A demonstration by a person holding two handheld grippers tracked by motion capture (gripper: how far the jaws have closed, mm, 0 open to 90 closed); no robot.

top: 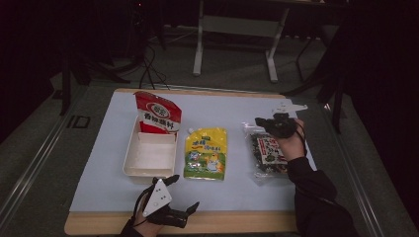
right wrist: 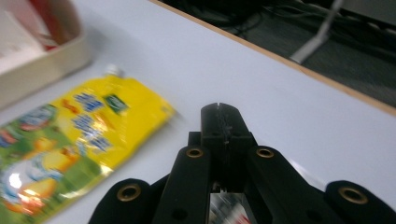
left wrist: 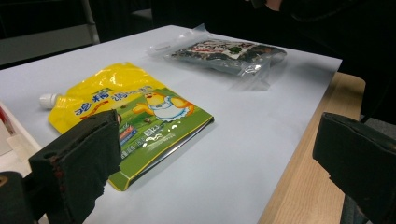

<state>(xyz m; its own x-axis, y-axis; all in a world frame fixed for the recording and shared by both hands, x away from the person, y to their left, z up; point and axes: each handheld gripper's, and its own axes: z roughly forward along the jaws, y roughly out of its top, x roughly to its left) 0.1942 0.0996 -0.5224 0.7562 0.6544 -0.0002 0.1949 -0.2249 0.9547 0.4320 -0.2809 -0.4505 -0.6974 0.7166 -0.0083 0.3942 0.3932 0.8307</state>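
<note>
R gripper (top: 264, 122) jaws closed, empty, its hand hid part of seaweed pack (top: 267, 153); pack lengthwise toward table's far edge. L gripper (top: 184, 193) open.

Dim lab or workshop: floor cables (top: 148, 69), metal stand legs (top: 197, 49), bench (top: 247, 224)

Paper-covered table (top: 276, 222): tray (top: 150, 157), pouches.

The right hand (top: 290, 143) covers part of the clear packet (top: 267, 154); its print is too small to read
</note>
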